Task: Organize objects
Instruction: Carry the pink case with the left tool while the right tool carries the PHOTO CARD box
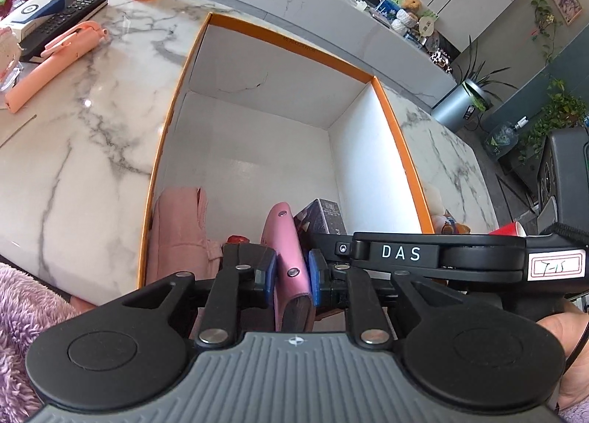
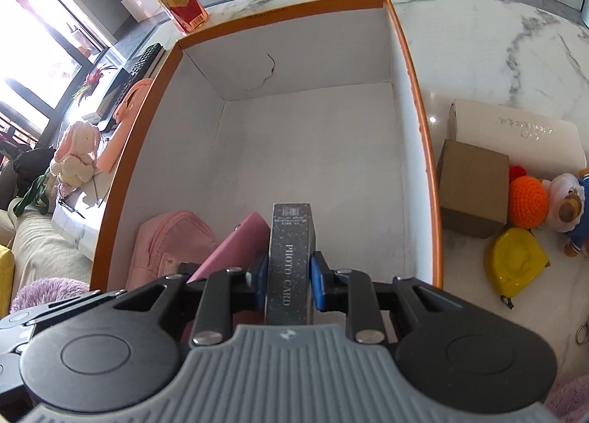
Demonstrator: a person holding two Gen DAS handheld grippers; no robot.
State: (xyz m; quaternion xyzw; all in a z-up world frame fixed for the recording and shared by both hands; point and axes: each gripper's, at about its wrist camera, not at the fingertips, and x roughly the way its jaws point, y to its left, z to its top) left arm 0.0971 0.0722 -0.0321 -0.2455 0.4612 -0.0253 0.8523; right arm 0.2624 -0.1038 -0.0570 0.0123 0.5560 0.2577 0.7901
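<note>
Left wrist view: left gripper point(image 1: 292, 277), black linkage with blue pads, jaws nearly closed and clamped on a slim pink hard case with metal studs point(image 1: 289, 257); case stands on edge, long axis running away from the camera and down into the large white cardboard box with orange rim point(image 1: 395, 121); case lies at the box's near end, between a soft pink fabric pouch point(image 1: 180, 228) on its left and a dark starry carton point(image 1: 324, 217) just to its right; right gripper's black arm lettered DAS crosses the frame at right; box stands on a white grey-veined marble table point(image 1: 73, 136); on the table to the left, a long peach-pink plastic handle point(image 1: 55, 59) and a black remote control point(image 1: 70, 18). Right wrist view: right gripper point(image 2: 289, 281), jaws narrowly set, blue pads pressing both sides of the dark starry carton point(image 2: 291, 250) lettered PHOTO CARD; carton's long axis points straight ahead and downward into the box point(image 2: 419, 121), near end, pink case point(image 2: 235, 250) leaning against its left side, pouch point(image 2: 169, 250) farther left; outside the box at right, a brown cardboard carton point(image 2: 471, 187), an orange crocheted ball point(image 2: 528, 202) and a yellow tape measure point(image 2: 515, 261).
</note>
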